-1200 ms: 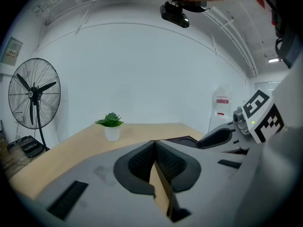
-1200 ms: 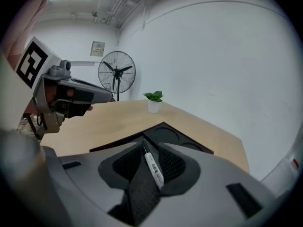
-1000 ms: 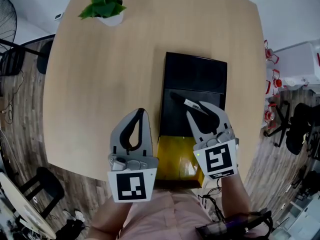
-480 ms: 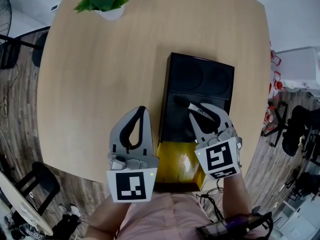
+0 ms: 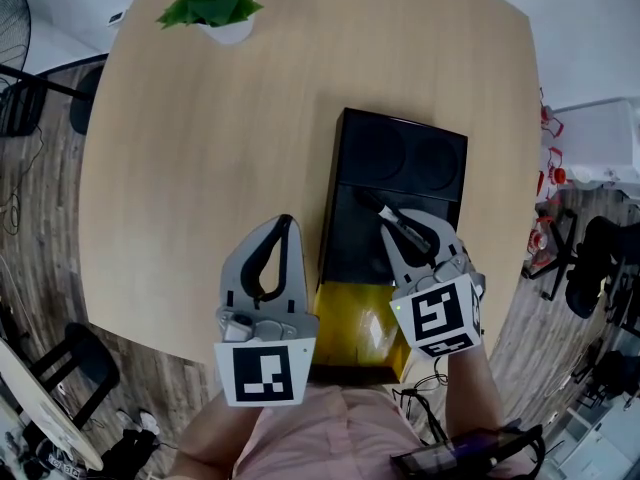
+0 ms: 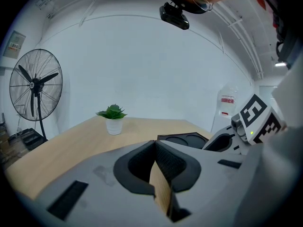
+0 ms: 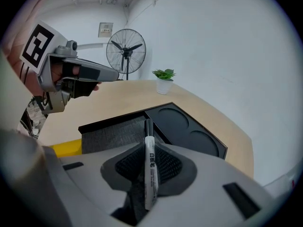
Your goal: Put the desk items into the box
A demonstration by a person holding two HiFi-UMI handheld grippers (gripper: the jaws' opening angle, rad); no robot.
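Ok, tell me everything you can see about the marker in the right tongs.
The marker is a slim pen with a white barrel carrying black print and a black cap, plastic by its look. The right tongs are shut on its barrel, so it lies along the jaws, cap end poking forward past the tips. It hangs over the grey-lined compartment of the open black box; only the jaw pads visibly touch it.

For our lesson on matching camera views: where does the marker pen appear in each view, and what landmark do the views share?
Head view: marker pen, right of centre, clamped in the right gripper, above the black box.
Left gripper view: not in it.
Right gripper view: bottom centre, between the jaws.
Shared landmark: the potted plant, in all three.
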